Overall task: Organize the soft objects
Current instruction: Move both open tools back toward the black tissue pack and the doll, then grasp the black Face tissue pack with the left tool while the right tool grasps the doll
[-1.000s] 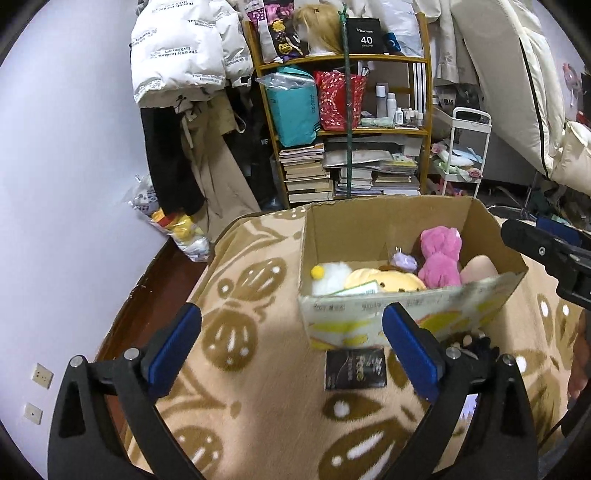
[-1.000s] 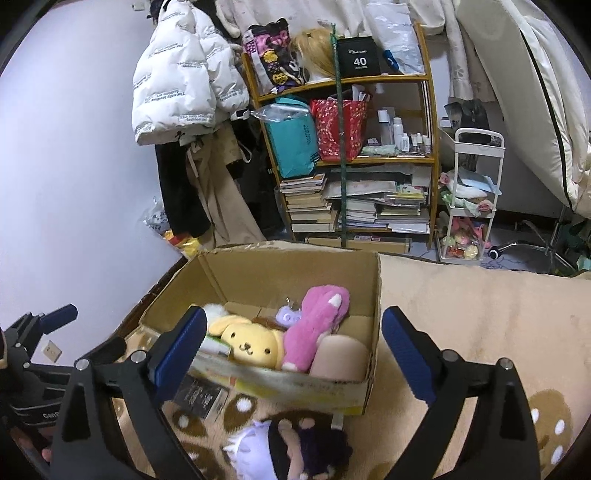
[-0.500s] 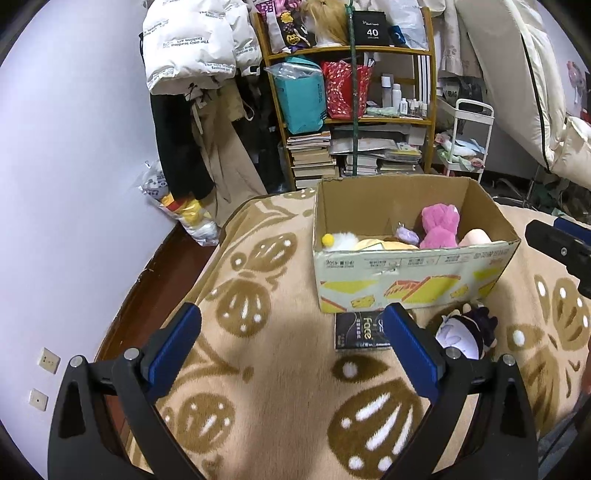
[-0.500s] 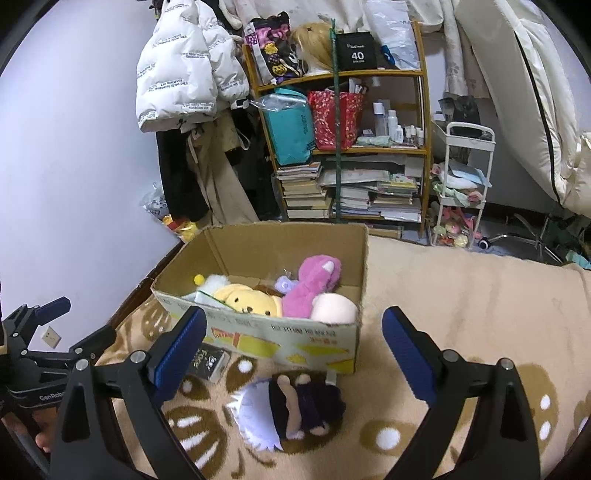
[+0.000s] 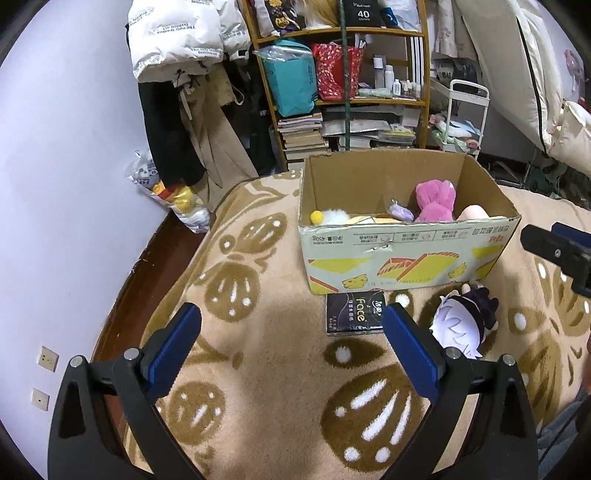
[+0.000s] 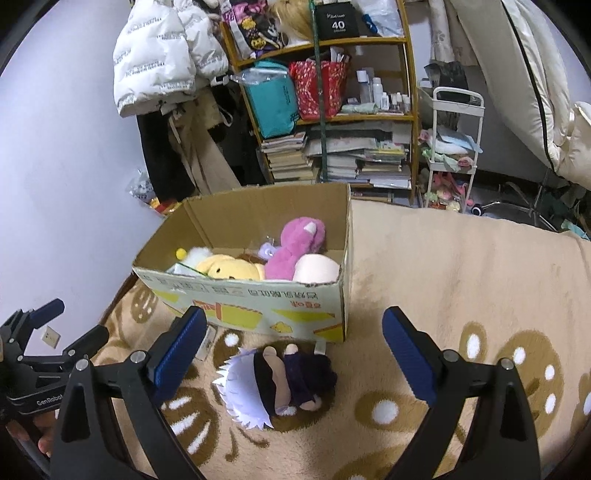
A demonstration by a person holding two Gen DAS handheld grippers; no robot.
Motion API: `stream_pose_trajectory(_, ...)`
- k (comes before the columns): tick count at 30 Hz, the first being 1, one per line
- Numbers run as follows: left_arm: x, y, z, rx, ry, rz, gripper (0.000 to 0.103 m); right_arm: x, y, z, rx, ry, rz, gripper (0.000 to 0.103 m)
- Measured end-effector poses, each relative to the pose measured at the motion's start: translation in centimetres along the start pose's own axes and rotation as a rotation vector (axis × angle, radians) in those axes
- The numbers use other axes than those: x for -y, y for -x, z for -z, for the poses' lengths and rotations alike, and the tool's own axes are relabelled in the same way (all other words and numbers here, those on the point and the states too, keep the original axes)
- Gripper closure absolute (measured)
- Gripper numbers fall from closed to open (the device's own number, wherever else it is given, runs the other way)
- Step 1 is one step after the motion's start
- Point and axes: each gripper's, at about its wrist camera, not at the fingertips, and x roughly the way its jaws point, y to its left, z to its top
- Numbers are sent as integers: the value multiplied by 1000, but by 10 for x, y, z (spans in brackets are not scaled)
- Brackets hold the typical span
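Both tools farther back, doll (image 6: 280, 384) beside box (image 6: 258, 314).

"Face" in pale letters on black packet (image 5: 355, 312) lying just near of box. "40" in white on black card (image 6: 338, 25), top shelf, far. "GenRobot", partly cut off, on left gripper (image 6: 55, 325) body. Print on white jacket (image 5: 177, 33) too distorted to read.

Box (image 6: 258, 314) top open; doll (image 6: 280, 380) and black packet (image 5: 355, 312) block blanket (image 6: 461, 266) before it; right side clear
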Motion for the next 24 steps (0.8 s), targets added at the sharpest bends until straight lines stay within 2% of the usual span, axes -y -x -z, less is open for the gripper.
stream_pose_trajectory(10,4,-17,-2,-34,-3,29,6,-5,-20,4,-54,28,19,3)
stream_pose_trajectory(24,14,-27,1,-43,-40,19,6,-7,-32,10,-94,36,53,3)
